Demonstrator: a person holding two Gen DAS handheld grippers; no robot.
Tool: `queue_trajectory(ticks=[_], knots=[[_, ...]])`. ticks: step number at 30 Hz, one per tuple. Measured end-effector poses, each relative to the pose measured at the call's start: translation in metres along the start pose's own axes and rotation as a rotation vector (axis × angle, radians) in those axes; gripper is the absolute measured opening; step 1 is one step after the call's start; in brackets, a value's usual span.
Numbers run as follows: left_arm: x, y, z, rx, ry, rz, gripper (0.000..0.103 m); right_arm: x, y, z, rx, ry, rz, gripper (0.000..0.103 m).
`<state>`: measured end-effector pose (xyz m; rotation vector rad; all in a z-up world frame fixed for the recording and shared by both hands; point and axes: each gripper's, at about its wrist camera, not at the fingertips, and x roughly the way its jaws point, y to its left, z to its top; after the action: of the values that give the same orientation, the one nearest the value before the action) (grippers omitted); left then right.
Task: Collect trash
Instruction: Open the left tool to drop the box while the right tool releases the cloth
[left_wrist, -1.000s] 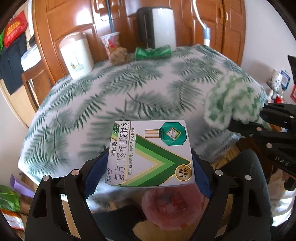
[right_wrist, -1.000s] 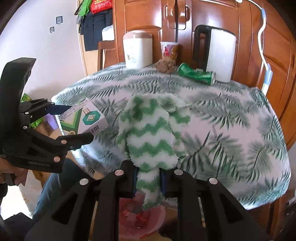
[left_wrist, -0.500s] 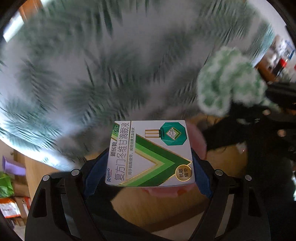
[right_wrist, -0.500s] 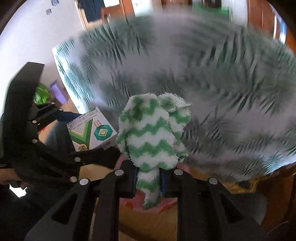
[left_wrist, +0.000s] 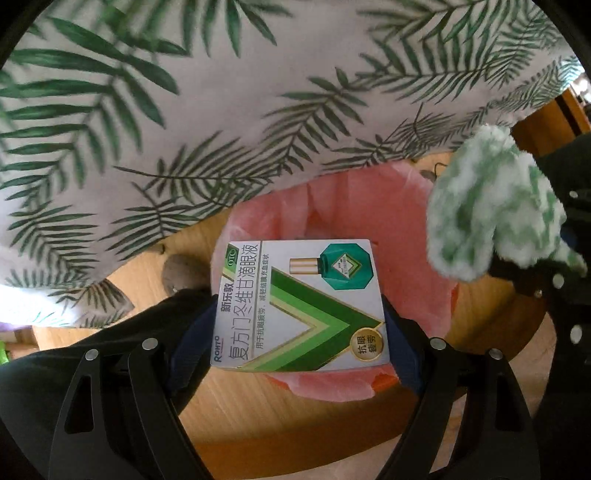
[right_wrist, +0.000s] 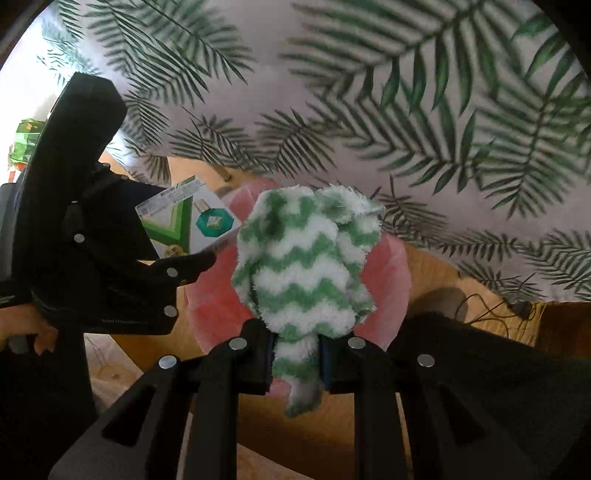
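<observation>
An eye-drop box (left_wrist: 299, 306) is clamped between the wide-set jaws of the left gripper (left_wrist: 297, 332) and a fuzzy green-and-white cloth (right_wrist: 306, 266) is pinched by the right gripper (right_wrist: 295, 354), both held over the pink-lined bin (left_wrist: 373, 206) just beyond the hanging edge of the leaf-print tablecloth (left_wrist: 221, 110).

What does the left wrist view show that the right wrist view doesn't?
Left only: the box's full printed front, clamped in the left gripper. Right only: the right gripper shut on the sock's cuff, the hand gripping the left tool, a cable on the floor. Both: box, sock, pink bin, leaf tablecloth.
</observation>
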<state>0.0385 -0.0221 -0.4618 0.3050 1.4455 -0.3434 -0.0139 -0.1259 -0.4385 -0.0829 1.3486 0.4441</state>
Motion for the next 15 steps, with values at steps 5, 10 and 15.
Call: queue_trajectory(ticks=[5, 10, 15], knots=[[0.017, 0.005, 0.008, -0.021, 0.044, 0.003, 0.085, 0.009, -0.007, -0.001, 0.007, 0.031, 0.003, 0.018], [0.019, 0.011, 0.008, -0.038, 0.054, 0.017, 0.094, 0.018, -0.011, 0.002, 0.018, 0.063, 0.011, 0.018], [0.016, 0.02, 0.009, -0.062, 0.053, 0.015, 0.097, 0.033, -0.014, 0.011, 0.02, 0.097, 0.014, 0.018]])
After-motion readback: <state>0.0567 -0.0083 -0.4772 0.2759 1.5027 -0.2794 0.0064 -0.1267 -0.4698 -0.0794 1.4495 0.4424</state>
